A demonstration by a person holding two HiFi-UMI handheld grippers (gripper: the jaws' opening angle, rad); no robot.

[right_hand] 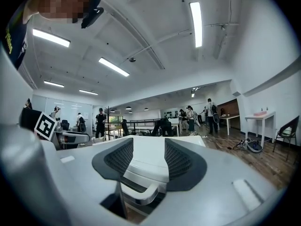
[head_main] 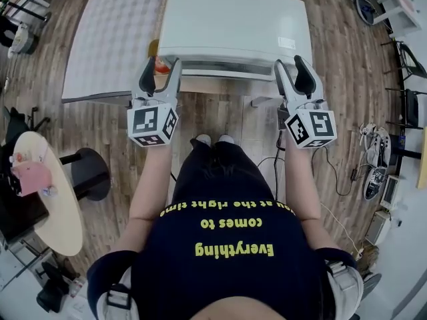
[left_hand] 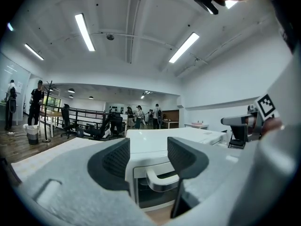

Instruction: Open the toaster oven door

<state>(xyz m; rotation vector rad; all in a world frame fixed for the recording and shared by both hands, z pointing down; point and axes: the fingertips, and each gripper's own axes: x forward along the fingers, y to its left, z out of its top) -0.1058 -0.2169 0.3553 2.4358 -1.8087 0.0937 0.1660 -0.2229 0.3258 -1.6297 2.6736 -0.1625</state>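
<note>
From the head view, the toaster oven [head_main: 233, 32] shows mostly its flat white top. Its front is foreshortened to a dark strip, so the door [head_main: 227, 67] is hard to read from above. A small orange-red object [head_main: 160, 65] sits at the oven's front left corner, half hidden behind the left gripper [head_main: 163, 64], and cannot be identified. Far figures in the two gripper views are too small to make out. The left gripper is held in front of the oven's left front corner with its jaws spread wide and nothing between them. In the left gripper view [left_hand: 148, 149], the dark ribbed pads [left_hand: 113, 161] frame the oven without touching it. The right gripper [head_main: 290, 64] is held in front of the right front corner, also released and empty. In its own view [right_hand: 149, 152], the oven front shows through the gap between its jaws. The oven stands on a pale patterned table [head_main: 113, 45], straight ahead of the person and between the two grippers. It is a boxy white appliance. The left gripper view shows its dark glass door [left_hand: 155, 197] upright and shut against the front. A pale curved handle [left_hand: 162, 180] runs across the top of the door, and the right gripper view shows the handle [right_hand: 138, 192] too. Neither gripper touches the handle.
</note>
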